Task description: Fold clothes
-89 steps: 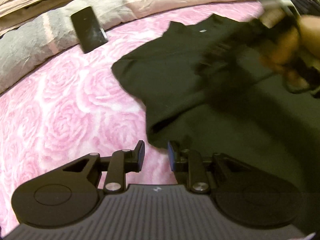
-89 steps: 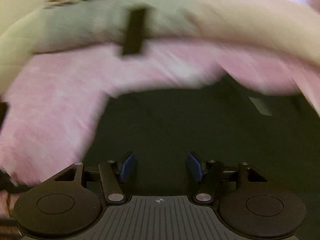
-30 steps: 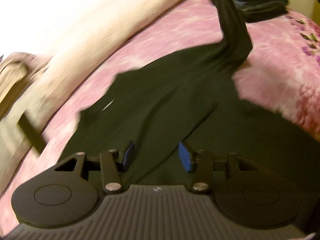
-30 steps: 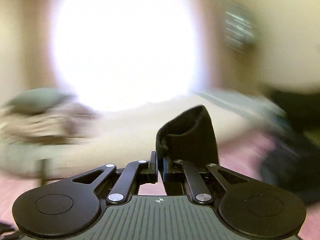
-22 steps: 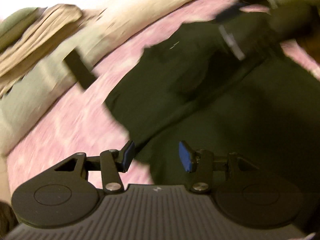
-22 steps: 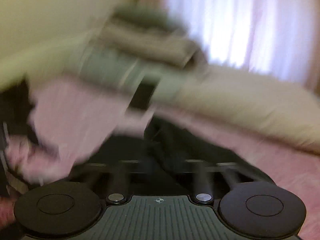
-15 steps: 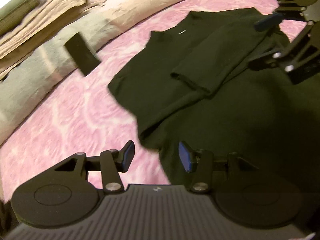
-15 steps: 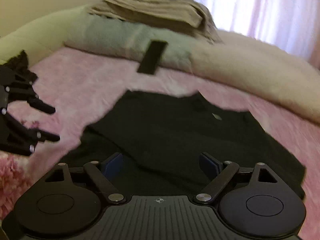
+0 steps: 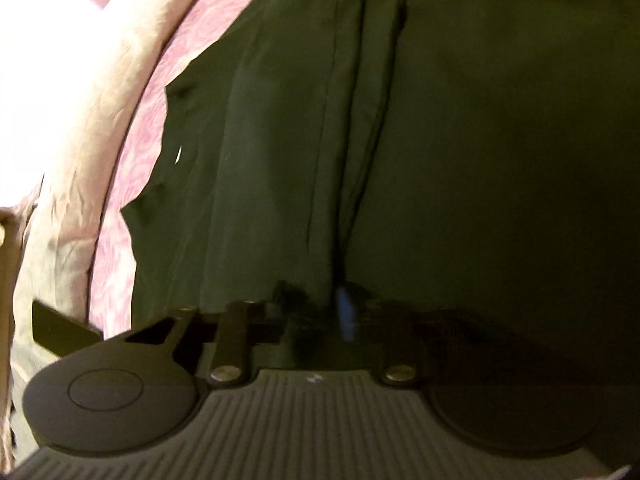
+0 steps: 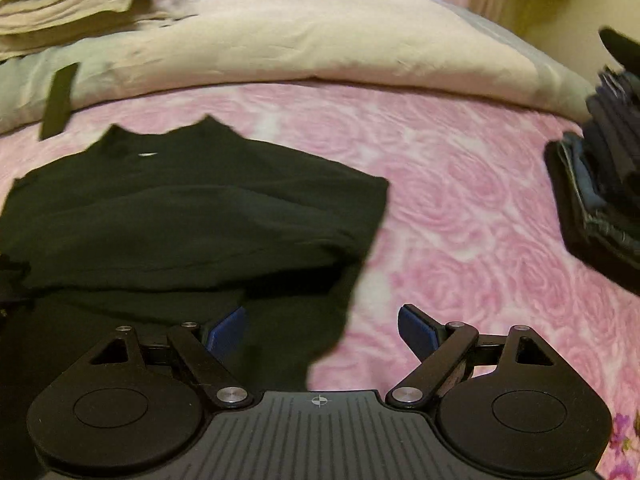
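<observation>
Black t-shirt (image 10: 192, 216) is lying on the pink rose-print bedspread (image 10: 460, 208), partly folded, with a sleeve layer doubled over the body and a few soft ridges running across it. Collar with its little white tag points toward the pillows (image 10: 320, 36), so the long axis runs from the grippers up to the headboard end. Hem end is nearest the cameras.

Left gripper (image 9: 340, 312) has its jaws pressed together, pinching a fold of the shirt fabric. Right gripper (image 10: 320, 330) is spread wide, with the shirt's edge lying between the blue pads, not squeezed.

Stack of folded dark clothes (image 10: 600, 192) sits off to the right on the bed, well apart from the shirt. No containers.
</observation>
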`<act>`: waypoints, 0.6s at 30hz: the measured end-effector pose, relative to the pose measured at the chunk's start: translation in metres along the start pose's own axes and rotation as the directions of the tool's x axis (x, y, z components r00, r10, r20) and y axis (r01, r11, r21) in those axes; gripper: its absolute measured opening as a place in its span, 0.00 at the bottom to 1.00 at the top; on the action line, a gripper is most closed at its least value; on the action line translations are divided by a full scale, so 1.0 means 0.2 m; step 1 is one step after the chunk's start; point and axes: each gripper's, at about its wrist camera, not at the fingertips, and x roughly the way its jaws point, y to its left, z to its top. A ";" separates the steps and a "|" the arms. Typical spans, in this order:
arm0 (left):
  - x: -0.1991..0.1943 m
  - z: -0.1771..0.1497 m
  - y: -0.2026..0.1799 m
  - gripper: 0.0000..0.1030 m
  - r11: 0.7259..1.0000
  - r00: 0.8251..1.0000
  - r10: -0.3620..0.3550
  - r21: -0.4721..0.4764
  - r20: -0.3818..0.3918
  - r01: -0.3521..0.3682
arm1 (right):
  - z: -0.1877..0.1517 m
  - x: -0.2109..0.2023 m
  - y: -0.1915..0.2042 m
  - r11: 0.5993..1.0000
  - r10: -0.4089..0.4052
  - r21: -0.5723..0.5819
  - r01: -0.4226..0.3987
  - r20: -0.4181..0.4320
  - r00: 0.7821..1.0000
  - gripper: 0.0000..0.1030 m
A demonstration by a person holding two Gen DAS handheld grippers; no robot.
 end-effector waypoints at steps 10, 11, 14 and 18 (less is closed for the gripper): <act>-0.25 -0.11 0.32 0.02 0.963 0.994 0.101 -0.245 -0.040 -0.107 | 0.01 0.25 -0.13 1.000 0.030 0.000 -0.030 -0.034 0.999 0.84; -0.24 -0.12 0.30 0.02 0.969 0.995 0.086 -0.230 -0.049 -0.095 | 0.00 0.27 -0.13 1.000 0.023 -0.014 -0.023 -0.039 0.999 0.84; -0.22 -0.16 0.22 0.02 0.982 0.997 0.039 -0.182 -0.073 -0.052 | -0.01 0.30 -0.19 0.999 -0.033 -0.032 0.031 -0.044 0.998 0.83; -0.22 -0.14 0.09 0.03 0.993 0.996 -0.030 -0.120 -0.089 0.019 | -0.05 0.28 -0.34 0.995 -0.093 0.025 0.095 -0.085 0.992 0.84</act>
